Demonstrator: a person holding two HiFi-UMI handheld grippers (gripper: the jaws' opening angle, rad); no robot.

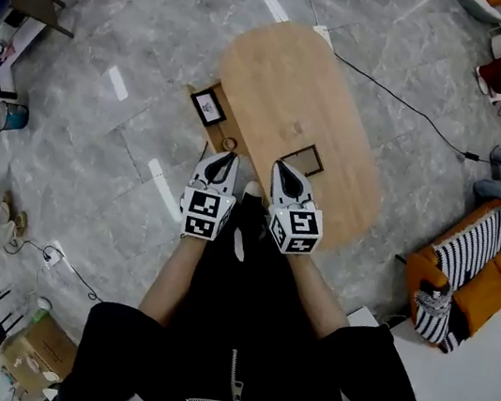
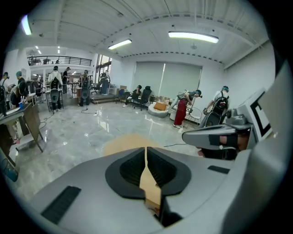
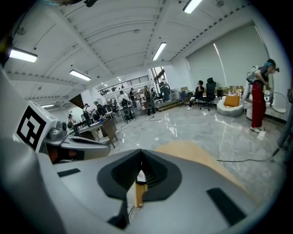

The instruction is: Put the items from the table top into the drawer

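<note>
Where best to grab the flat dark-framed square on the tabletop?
Likely its near edge, from the person's side. The dark-framed square lies flat on the table, so only thin edges offer the fingers a grip; it sits by the near rim, just ahead of the right gripper.

Near end of table (image 1: 288, 87) behind left gripper (image 1: 227, 156) and right gripper (image 1: 284, 166); tiny ring-like item (image 1: 229, 144) unidentifiable.

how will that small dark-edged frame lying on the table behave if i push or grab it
The frame looks thin and rigid, so it is probably light and stiff. It lies flat on the smooth wooden table, so it may slide rather than tip when nudged.
</note>
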